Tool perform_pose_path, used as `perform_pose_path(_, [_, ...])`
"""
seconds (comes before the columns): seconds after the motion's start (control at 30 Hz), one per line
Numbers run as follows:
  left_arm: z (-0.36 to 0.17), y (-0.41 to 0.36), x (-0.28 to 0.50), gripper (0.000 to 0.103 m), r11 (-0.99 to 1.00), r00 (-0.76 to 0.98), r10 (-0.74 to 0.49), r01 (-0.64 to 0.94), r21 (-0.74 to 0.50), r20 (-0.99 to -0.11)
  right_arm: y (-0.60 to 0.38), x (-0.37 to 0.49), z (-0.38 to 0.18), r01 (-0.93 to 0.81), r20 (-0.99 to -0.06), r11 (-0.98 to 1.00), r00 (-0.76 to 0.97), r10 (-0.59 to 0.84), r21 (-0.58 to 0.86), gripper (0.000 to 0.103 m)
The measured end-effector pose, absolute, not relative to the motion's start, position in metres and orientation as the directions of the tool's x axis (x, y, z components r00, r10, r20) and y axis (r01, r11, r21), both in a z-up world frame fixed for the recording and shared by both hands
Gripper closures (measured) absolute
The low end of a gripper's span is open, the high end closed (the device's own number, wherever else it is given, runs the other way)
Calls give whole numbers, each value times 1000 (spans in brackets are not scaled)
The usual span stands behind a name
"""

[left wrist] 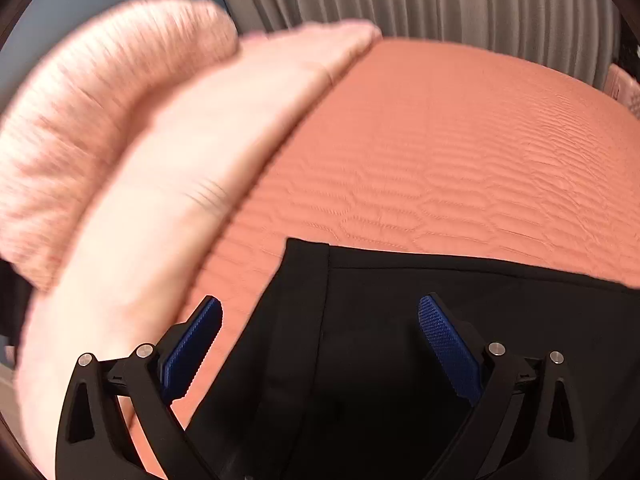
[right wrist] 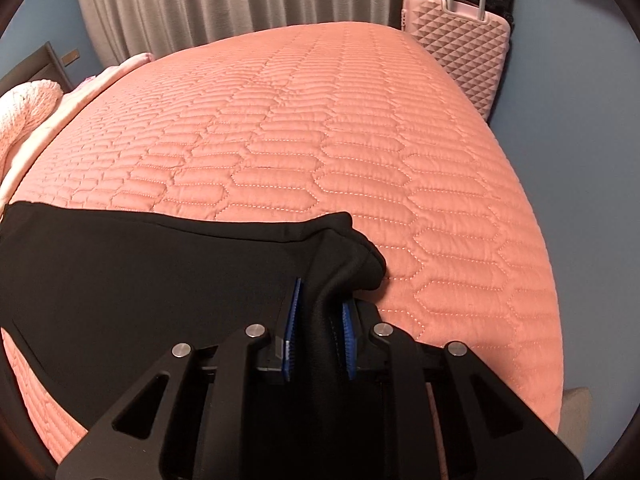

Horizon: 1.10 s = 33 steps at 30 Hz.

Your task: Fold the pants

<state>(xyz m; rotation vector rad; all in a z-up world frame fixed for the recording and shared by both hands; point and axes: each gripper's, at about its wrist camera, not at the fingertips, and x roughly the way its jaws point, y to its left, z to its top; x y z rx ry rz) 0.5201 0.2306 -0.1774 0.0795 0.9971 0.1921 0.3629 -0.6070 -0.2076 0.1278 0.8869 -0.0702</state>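
Observation:
Black pants (left wrist: 400,360) lie flat on the salmon quilted bedspread (left wrist: 440,140). A hemmed corner of them points away from me. My left gripper (left wrist: 320,308) hovers over that end with its blue pads (left wrist: 448,344) wide apart and nothing pinched between them. In the right wrist view the pants (right wrist: 140,272) spread out to the left. Their right end is bunched into a raised fold. My right gripper (right wrist: 322,296) is shut on that fold, with the blue pads pressing the cloth from both sides.
A fluffy pink blanket (left wrist: 100,100) and a pale peach pillow (left wrist: 180,180) lie blurred along the bed's left side. A pink hard suitcase (right wrist: 460,40) stands past the far right corner. Grey curtains (right wrist: 200,0) hang behind. The bedspread (right wrist: 320,140) stretches bare beyond the pants.

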Motion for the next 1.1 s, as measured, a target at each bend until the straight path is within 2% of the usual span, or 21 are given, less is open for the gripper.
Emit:
perform_pose_path(0.07, [-199, 246, 542, 7, 988, 456, 146, -104, 111, -878, -606, 362, -208, 124, -772, 989, 635, -15, 84, 84])
perform_pose_path(0.17, [-213, 246, 554, 7, 982, 469, 190, -83, 171, -862, -605, 362, -209, 128, -769, 989, 639, -24, 75, 84])
perform_pose_path(0.23, [-218, 246, 558, 6, 984, 478, 175, -67, 163, -861, -605, 362, -209, 126, -768, 989, 640, -24, 73, 84])
perform_pose_path(0.27, [-218, 247, 559, 10, 987, 485, 162, -67, 148, -859, -604, 362, -209, 126, -767, 989, 641, -25, 73, 84])
perform_pose_path(0.3, [-218, 250, 560, 25, 993, 487, 122, -62, 105, -865, -604, 361, -210, 130, -765, 989, 644, -28, 74, 84])
perform_pose_path(0.33, [-216, 254, 560, 29, 996, 488, 83, -66, 58, -869, -603, 361, -209, 133, -764, 988, 644, -30, 73, 84])
perform_pose_path(0.37, [-213, 253, 558, 47, 996, 495, 80, -70, 52, -865, -603, 361, -209, 139, -764, 988, 645, -34, 73, 84])
perform_pose_path(0.4, [-209, 252, 557, 75, 994, 494, 106, -82, 76, -863, -602, 361, -208, 149, -765, 986, 643, -38, 76, 83])
perform_pose_path(0.43, [-206, 253, 556, 78, 993, 491, 108, -88, 74, -864, -601, 360, -207, 159, -768, 985, 639, -48, 71, 83])
perform_pose_path(0.47, [-200, 254, 554, 92, 994, 495, 97, -94, 58, -864, -599, 359, -205, 163, -770, 984, 635, -54, 66, 84])
perform_pose_path(0.5, [-191, 255, 549, 95, 996, 510, 59, -90, 14, -858, -596, 358, -203, 157, -773, 986, 632, -53, 60, 89])
perform_pose_path(0.57, [-170, 261, 535, 95, 995, 548, 21, -94, -37, -836, -591, 350, -192, 134, -771, 990, 634, -52, 44, 93])
perform_pose_path(0.77, [-76, 268, 452, 95, 983, 661, -141, 3, -185, -737, -592, 286, -106, 52, -666, 995, 745, 15, 80, 94])
perform_pose_path(0.93, [-14, 281, 356, 94, 978, 694, -196, 89, -187, -693, -563, 184, -35, -89, -598, 996, 799, 66, -10, 94])
perform_pose_path(1.03, [-6, 300, 288, 94, 979, 679, -199, 108, -173, -706, -542, 124, -27, -125, -616, 990, 786, 57, -67, 94])
perform_pose_path(1.1, [-20, 314, 245, 93, 985, 655, -172, 106, -136, -736, -534, 91, -39, -134, -650, 988, 758, 53, -76, 94])
